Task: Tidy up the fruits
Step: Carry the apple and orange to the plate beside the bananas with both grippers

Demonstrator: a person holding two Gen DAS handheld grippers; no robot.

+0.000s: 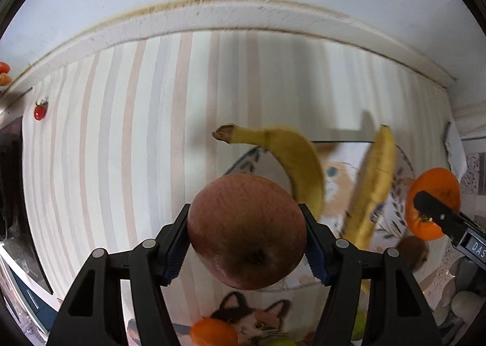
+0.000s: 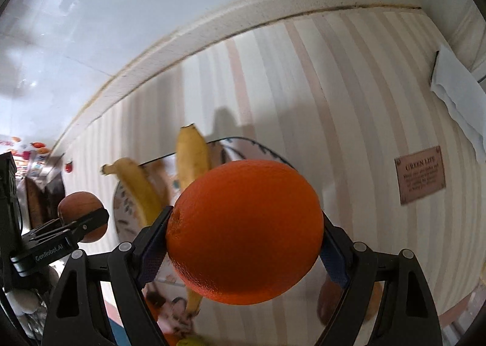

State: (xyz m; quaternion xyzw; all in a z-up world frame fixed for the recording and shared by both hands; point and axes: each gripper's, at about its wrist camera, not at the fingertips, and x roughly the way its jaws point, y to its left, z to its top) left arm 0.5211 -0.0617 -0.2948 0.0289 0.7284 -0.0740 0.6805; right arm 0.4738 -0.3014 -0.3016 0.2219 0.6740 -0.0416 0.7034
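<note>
The left gripper (image 1: 246,238) has its jaws clamped on a round reddish-brown apple (image 1: 246,232), which fills the gap between the blue ribbed pads (image 1: 174,252). The right gripper (image 2: 244,242) has its jaws clamped on a round, pebbly-skinned orange (image 2: 244,230). Beyond both sets of jaws, two yellow bananas (image 1: 291,161) (image 1: 372,188) lie on a white plate with a leaf pattern (image 1: 246,161). Below the left jaws, a second orange (image 1: 212,334) shows beside a cat-print mat (image 1: 252,312).
</note>
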